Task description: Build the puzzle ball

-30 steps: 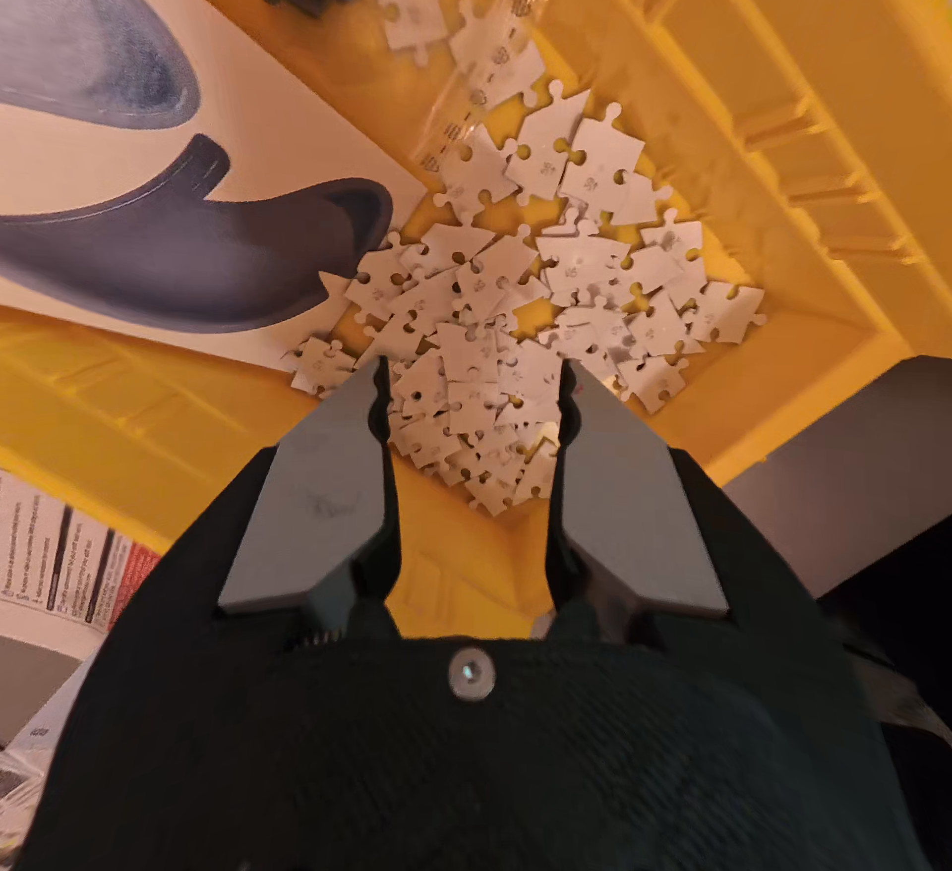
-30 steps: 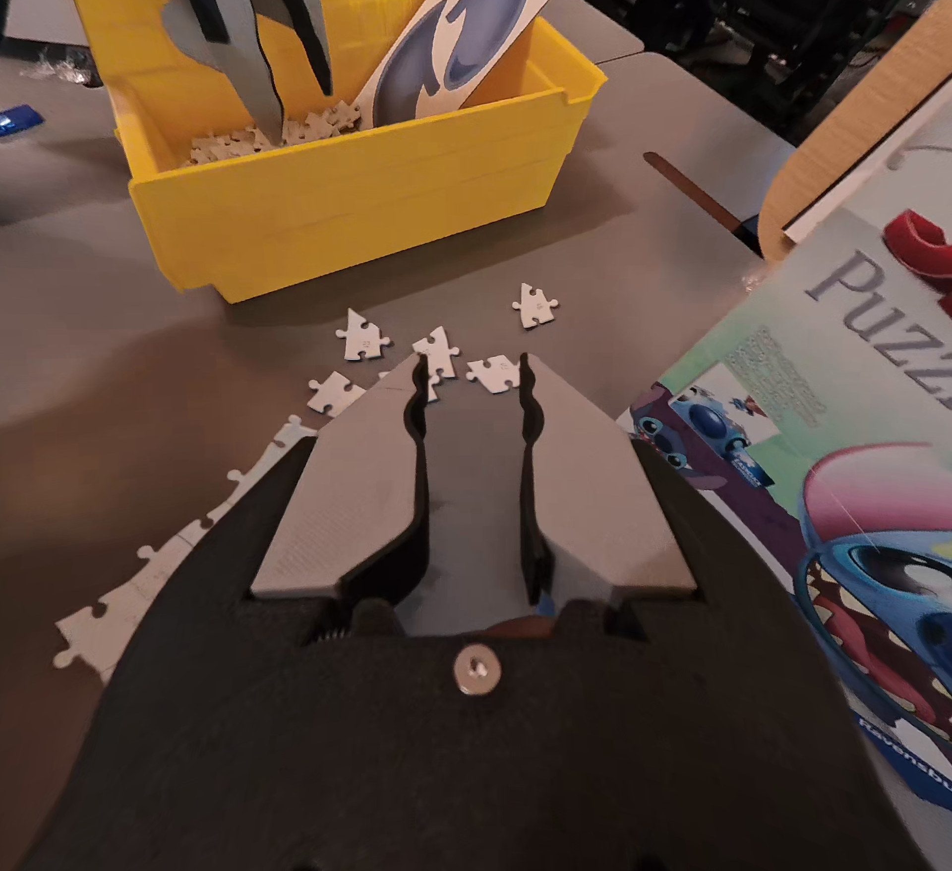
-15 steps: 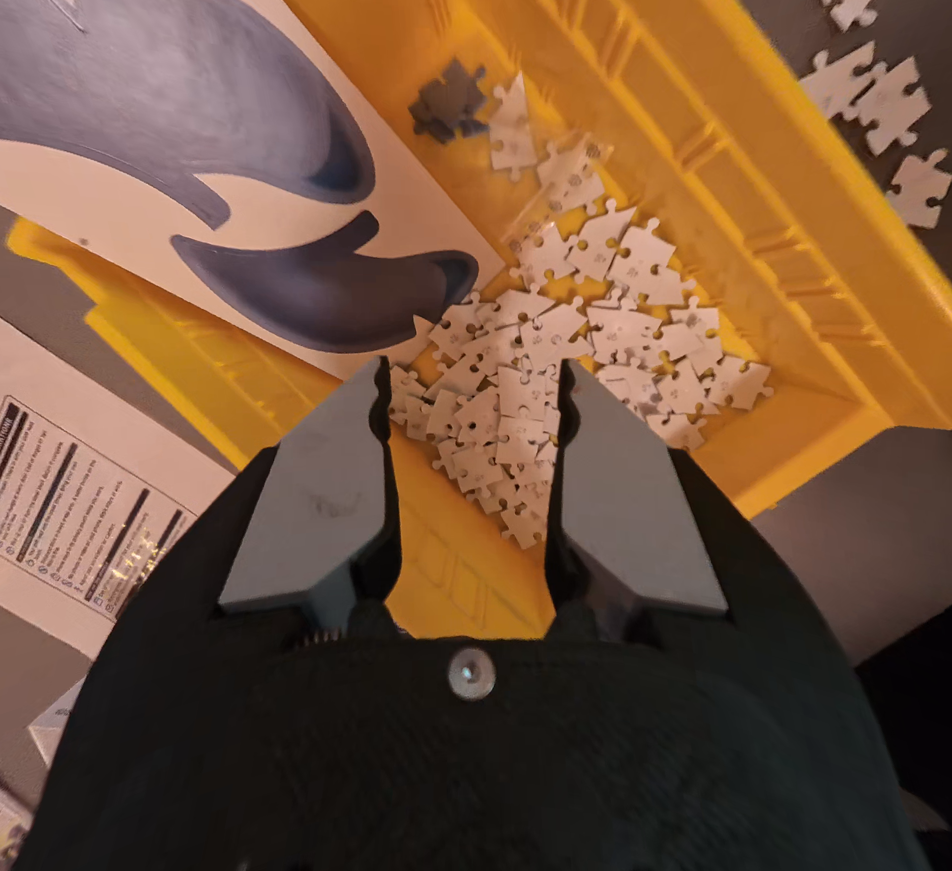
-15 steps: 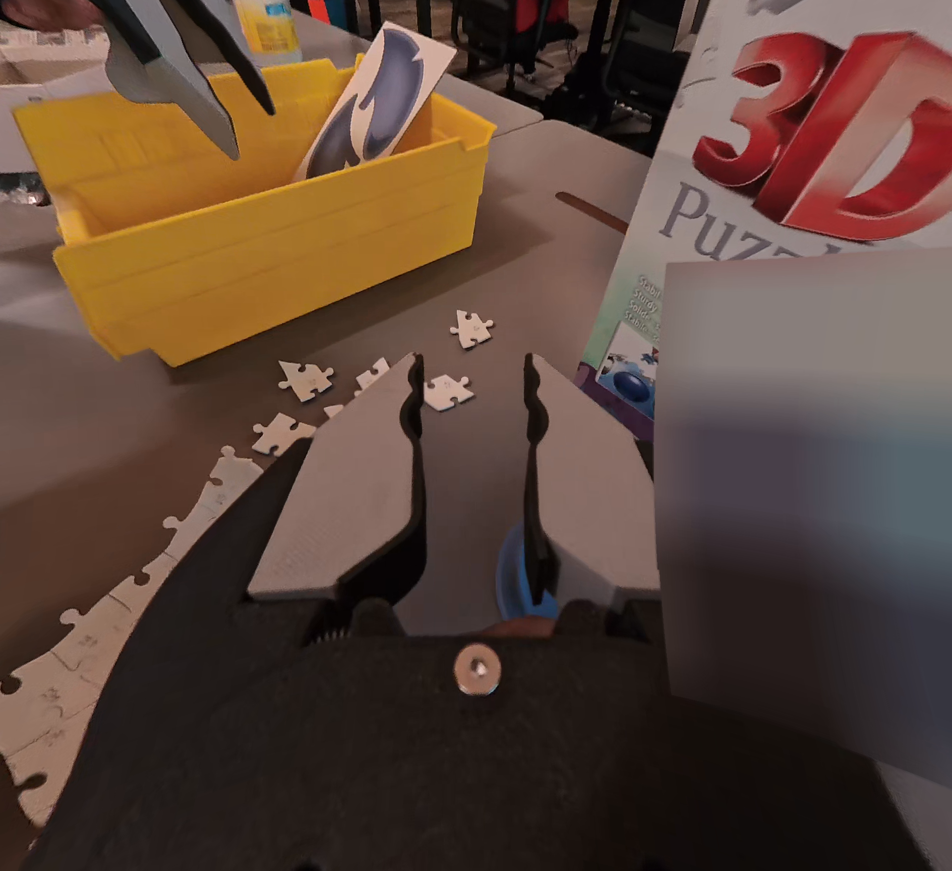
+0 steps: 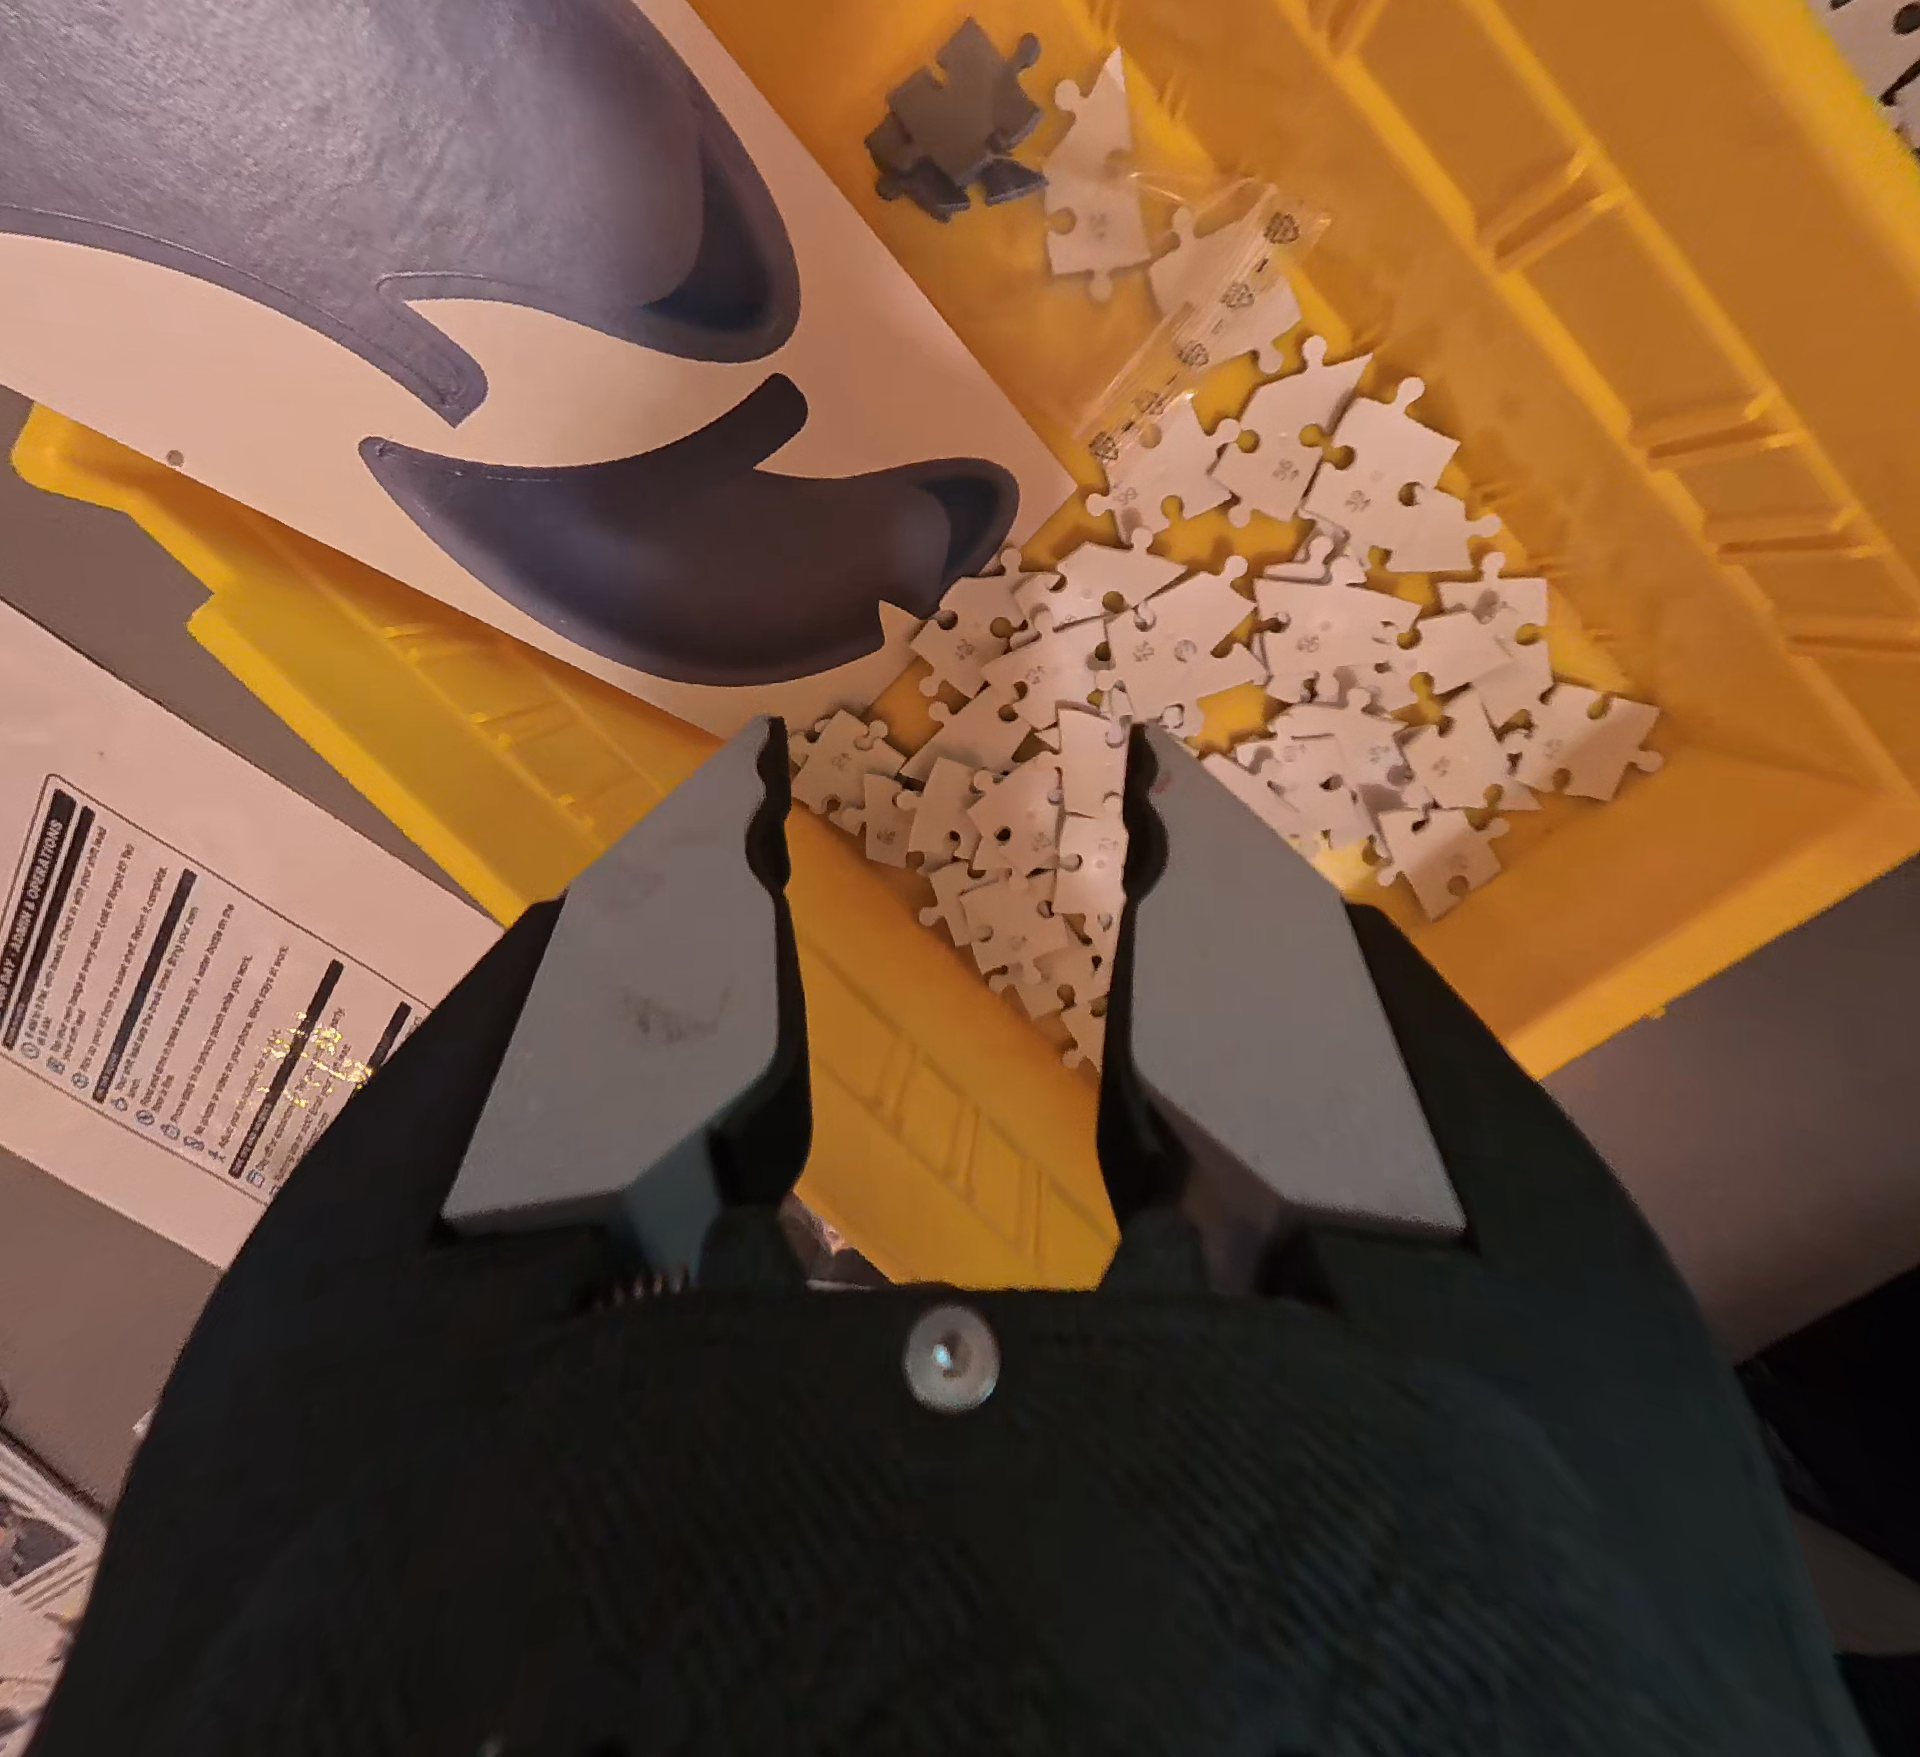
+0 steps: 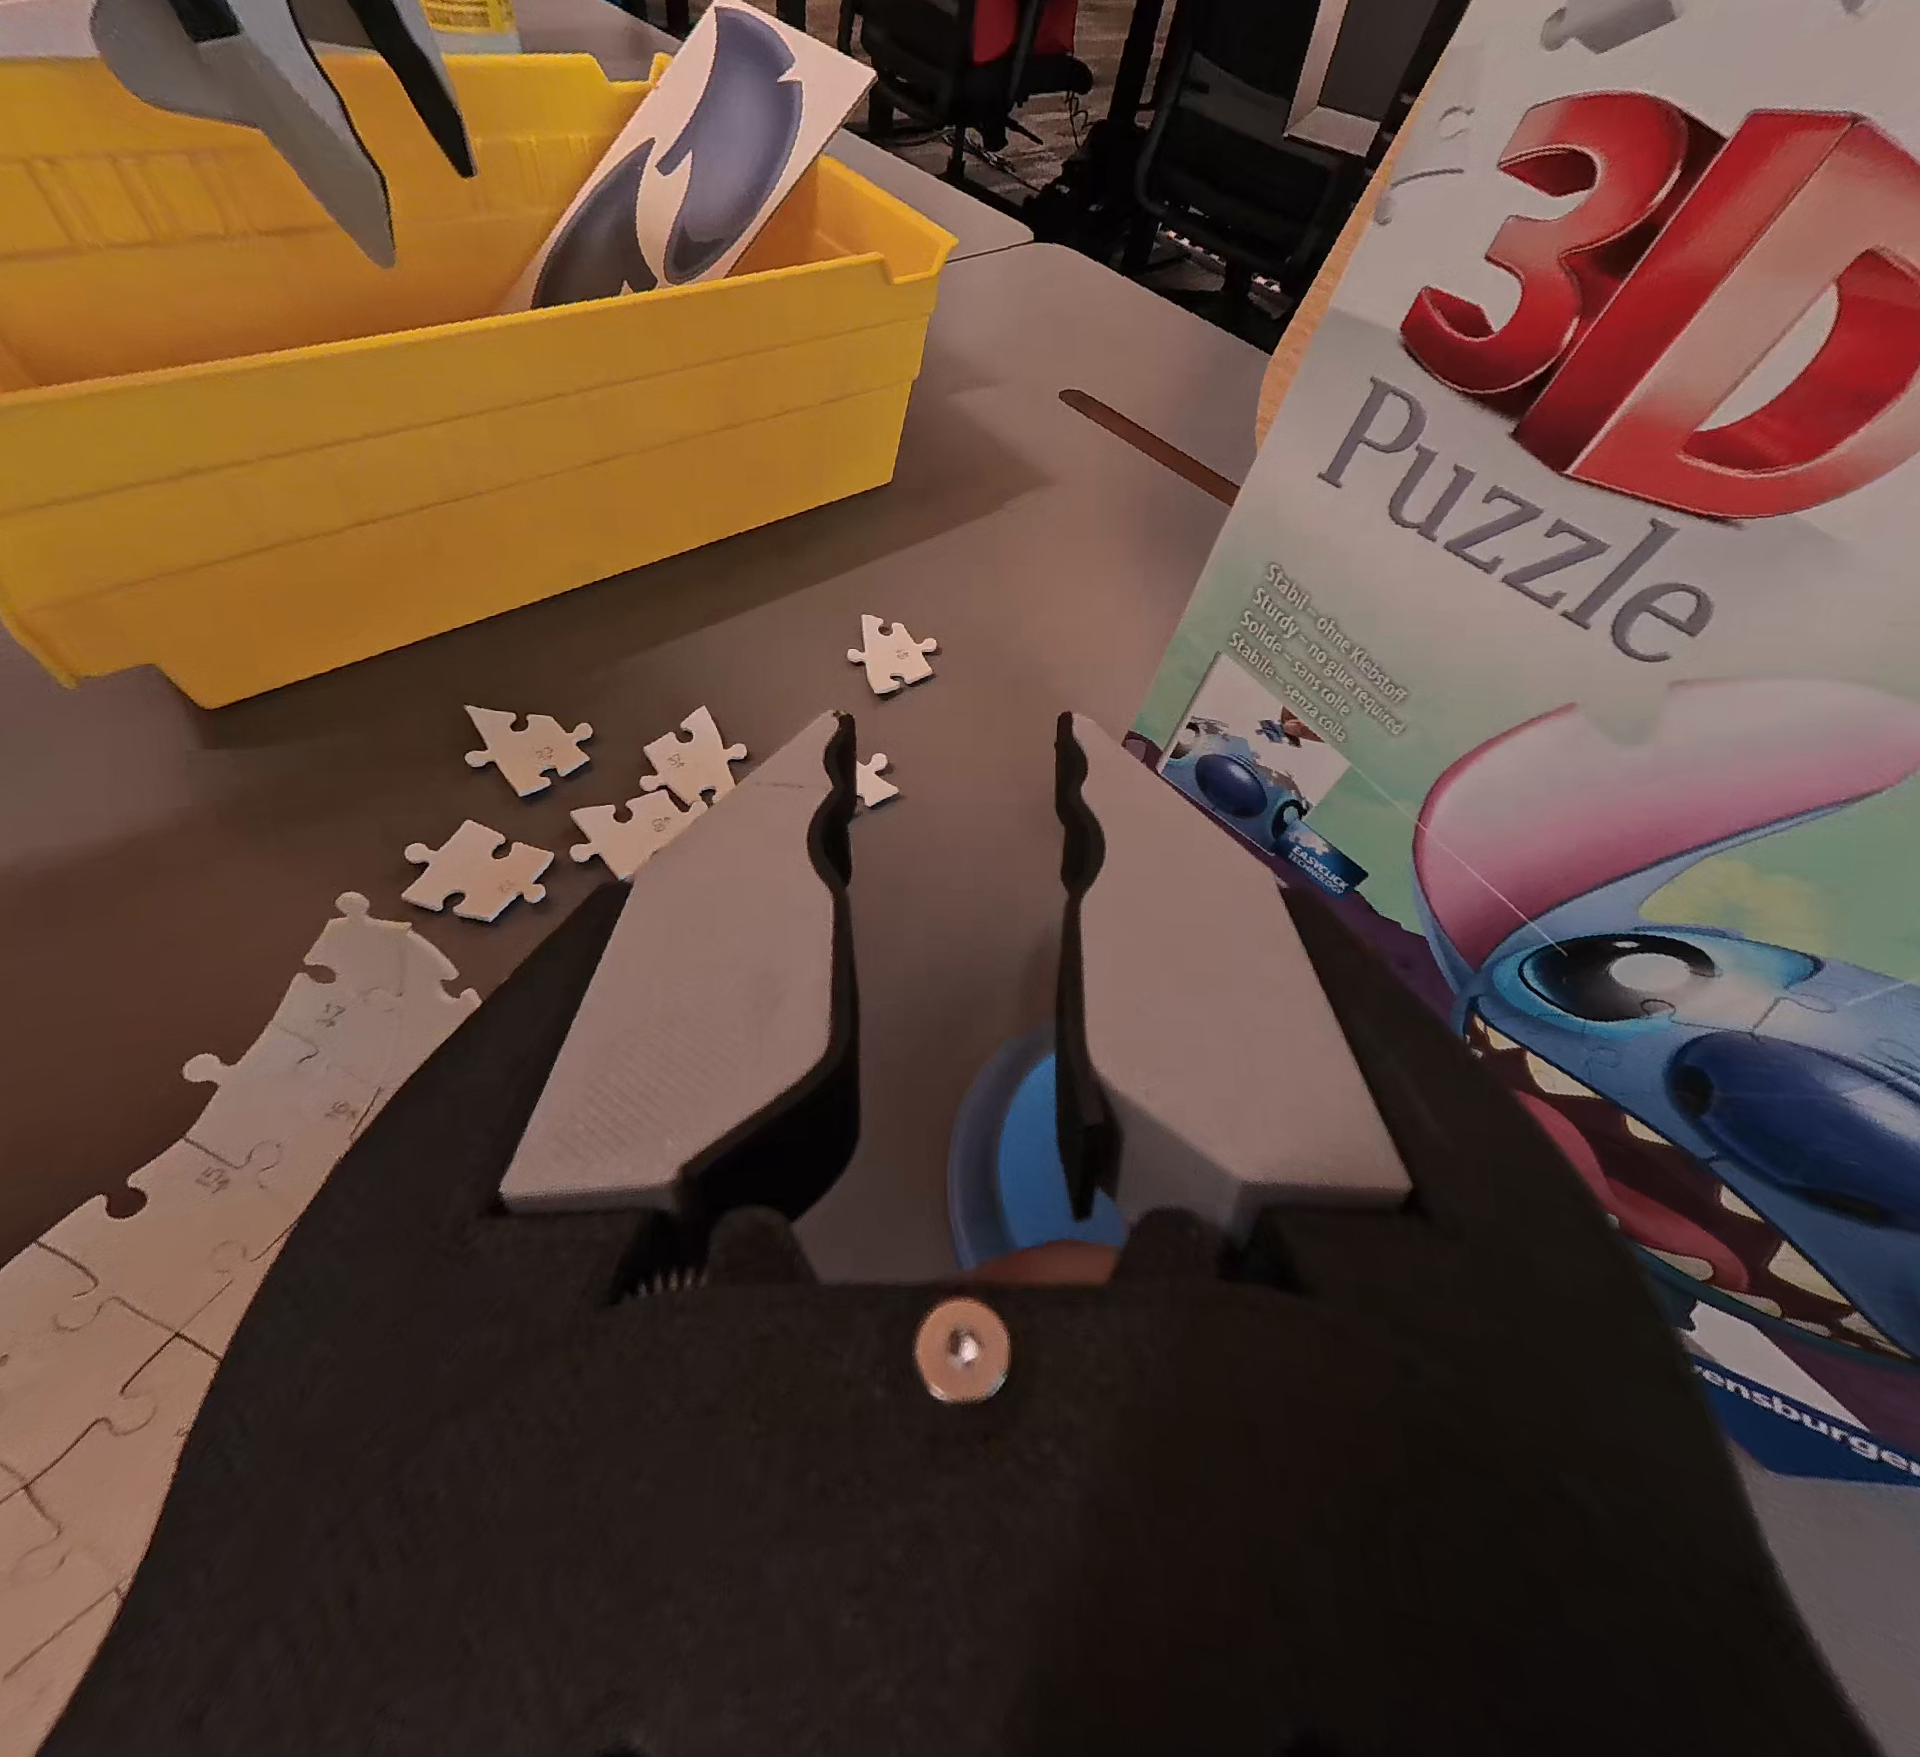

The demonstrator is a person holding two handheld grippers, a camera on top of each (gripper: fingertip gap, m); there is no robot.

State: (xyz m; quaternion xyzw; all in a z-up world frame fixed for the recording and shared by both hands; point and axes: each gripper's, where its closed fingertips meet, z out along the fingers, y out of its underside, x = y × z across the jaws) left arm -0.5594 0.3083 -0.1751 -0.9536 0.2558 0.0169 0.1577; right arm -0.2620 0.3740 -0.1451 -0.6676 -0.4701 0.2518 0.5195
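The left gripper (image 5: 951,751), jaws apart and empty, hangs inside the yellow bin (image 5: 1507,180) above the puzzle pieces (image 5: 1195,699). The right gripper (image 6: 951,736), jaws parted and empty, hovers over bare counter (image 6: 1039,502).

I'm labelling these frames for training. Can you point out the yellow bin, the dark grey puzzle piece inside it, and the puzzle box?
yellow bin (image 6: 468,481): right wrist view, its front wall.
dark grey puzzle piece (image 5: 961,112): left wrist view, its top face.
puzzle box (image 6: 1558,668): right wrist view, its printed front.
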